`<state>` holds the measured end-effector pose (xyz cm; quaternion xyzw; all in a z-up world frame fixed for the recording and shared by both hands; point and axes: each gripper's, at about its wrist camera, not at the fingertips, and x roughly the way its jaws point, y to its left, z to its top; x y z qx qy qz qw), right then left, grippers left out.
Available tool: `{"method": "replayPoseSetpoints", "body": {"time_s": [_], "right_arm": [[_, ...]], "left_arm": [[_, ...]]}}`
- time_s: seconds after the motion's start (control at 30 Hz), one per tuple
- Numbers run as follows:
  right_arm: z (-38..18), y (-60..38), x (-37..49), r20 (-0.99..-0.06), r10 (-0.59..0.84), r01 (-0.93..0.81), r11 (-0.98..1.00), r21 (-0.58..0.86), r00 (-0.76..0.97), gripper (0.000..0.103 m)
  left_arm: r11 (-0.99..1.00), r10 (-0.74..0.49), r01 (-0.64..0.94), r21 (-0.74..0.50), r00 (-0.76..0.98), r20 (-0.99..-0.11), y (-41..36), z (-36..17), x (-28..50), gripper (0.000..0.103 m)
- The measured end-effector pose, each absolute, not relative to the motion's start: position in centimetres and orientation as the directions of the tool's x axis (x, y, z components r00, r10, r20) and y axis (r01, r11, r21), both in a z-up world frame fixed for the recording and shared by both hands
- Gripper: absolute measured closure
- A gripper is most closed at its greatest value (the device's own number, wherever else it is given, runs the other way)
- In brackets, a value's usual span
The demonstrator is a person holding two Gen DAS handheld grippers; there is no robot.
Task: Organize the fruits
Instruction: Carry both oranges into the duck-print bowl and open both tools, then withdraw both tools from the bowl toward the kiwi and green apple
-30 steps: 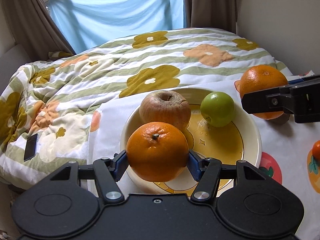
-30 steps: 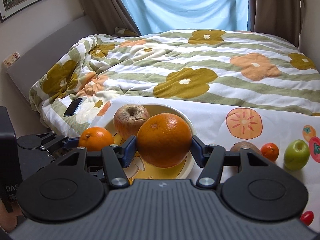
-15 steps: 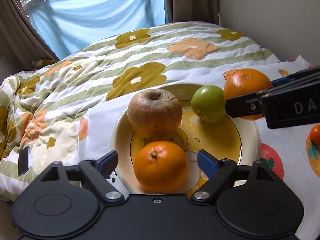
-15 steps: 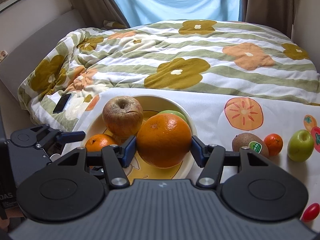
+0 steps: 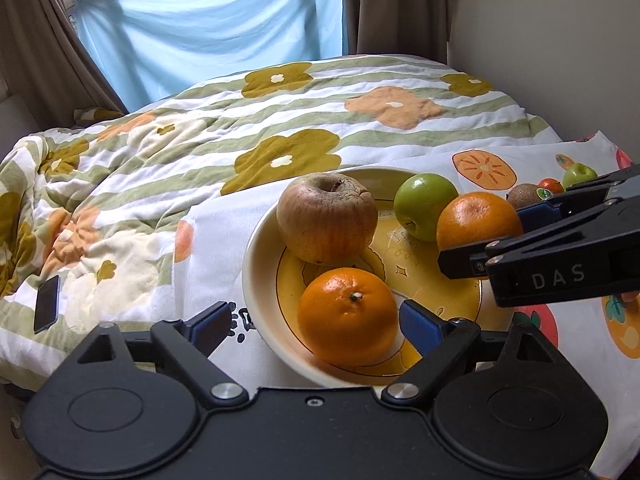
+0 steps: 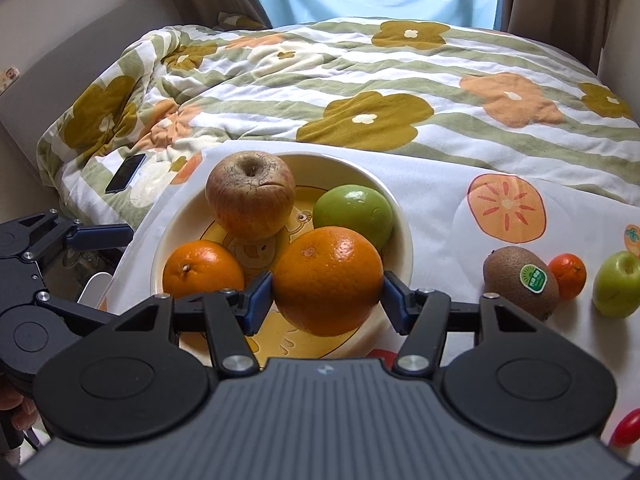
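Note:
A cream bowl holds a wrinkled brown apple, a green apple and a small orange. My left gripper is open, its pads either side of the small orange and clear of it. My right gripper is shut on a large orange and holds it over the bowl's near right part.
A kiwi, a small tangerine, another green apple and a red fruit lie on the fruit-print cloth to the right. A phone lies on the flowered quilt at the left.
My left gripper opened, let the small orange go into the bowl and drew back. My right gripper carried the large orange leftward over the bowl.

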<state>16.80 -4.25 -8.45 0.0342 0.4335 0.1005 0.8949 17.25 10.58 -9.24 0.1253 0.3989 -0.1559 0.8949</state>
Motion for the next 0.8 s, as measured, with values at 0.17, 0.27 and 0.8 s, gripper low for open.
{"method": "replayPoseSetpoints", "body": {"time_s": [0.17,0.27,0.8], "right_arm": [[-9.5,-3.6,17.1,-0.777,0.219,-0.180,0.974,0.137,0.590,0.030],[-9.9,-3.5,17.1,-0.774,0.223,-0.198,0.972,0.128,0.593,0.030],[-8.7,-3.9,15.6,-0.733,0.220,-0.213,0.972,0.104,0.644,0.011]], "left_arm": [[0.926,-0.169,0.365,0.099,0.634,-0.755,11.1,-9.5,16.8,0.010],[0.927,-0.173,0.364,0.089,0.627,-0.759,11.3,-9.8,16.4,0.010],[0.928,-0.163,0.356,0.107,0.648,-0.744,11.5,-9.3,15.4,0.010]]}}
